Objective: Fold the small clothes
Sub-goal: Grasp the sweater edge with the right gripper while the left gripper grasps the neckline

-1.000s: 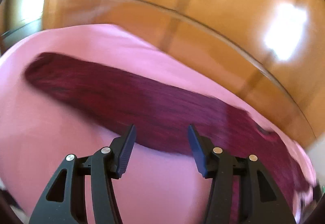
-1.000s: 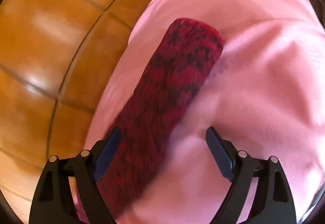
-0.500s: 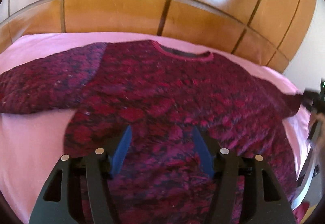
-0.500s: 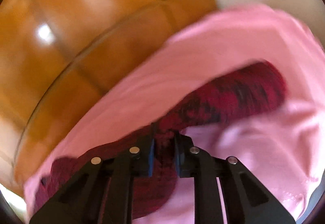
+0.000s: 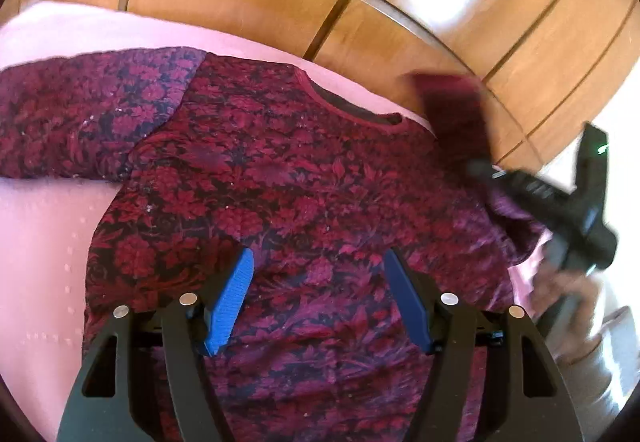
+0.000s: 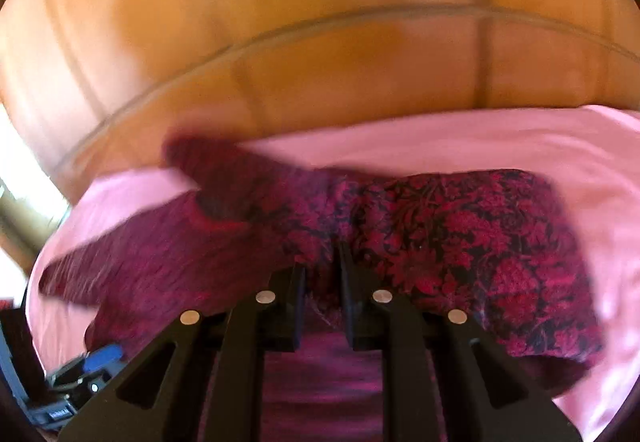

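The right tongs [image 6: 322, 262] are pinched almost closed on the sweater's right sleeve [image 6: 224, 201], carrying it up off the pink sheet [image 6: 480, 137]; the cuff trails loose and blurred. The left tongs [image 5: 316, 290] stand well apart, their jaws having just been opening, with nothing gripped, above the sweater [image 5: 280, 177], which lies spread flat on the bed. The knit is thick and floppy, so the thin pinch may slip, or the lifted sleeve may drag the unpinned body askew and land bunched rather than square across the chest.
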Demonstrator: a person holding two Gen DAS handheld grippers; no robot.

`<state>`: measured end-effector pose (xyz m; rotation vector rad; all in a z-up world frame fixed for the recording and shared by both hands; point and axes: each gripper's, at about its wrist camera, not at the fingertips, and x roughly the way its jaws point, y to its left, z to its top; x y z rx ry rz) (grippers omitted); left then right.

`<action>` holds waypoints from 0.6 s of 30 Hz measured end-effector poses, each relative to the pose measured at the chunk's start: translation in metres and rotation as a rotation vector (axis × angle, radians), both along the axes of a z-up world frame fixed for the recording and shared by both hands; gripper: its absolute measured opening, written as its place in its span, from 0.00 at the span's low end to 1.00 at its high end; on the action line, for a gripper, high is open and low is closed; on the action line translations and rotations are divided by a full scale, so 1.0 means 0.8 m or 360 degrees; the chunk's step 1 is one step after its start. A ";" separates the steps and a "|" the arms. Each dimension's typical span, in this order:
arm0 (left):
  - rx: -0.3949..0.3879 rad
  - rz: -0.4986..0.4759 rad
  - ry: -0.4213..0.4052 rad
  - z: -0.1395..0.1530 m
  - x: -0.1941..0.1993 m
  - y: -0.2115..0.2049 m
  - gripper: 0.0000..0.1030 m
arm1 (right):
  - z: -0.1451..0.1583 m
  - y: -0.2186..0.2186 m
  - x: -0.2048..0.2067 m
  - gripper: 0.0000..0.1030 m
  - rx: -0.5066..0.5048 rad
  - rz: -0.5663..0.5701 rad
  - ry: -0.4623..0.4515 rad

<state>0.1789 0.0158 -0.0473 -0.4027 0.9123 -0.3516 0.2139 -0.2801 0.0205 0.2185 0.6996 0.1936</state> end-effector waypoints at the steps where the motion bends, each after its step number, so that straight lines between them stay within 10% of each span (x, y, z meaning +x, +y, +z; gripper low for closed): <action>1: -0.0035 0.0001 0.0003 0.002 0.001 0.003 0.65 | -0.009 0.024 0.004 0.14 -0.0034 0.0052 0.0027; 6: -0.0191 0.0018 0.0053 0.004 0.017 0.016 0.65 | -0.019 0.058 -0.023 0.64 -0.0030 0.0186 0.0006; 18: -0.0332 0.0029 0.0157 0.009 0.096 -0.019 0.65 | -0.005 -0.082 -0.175 0.77 0.0321 -0.0094 -0.0099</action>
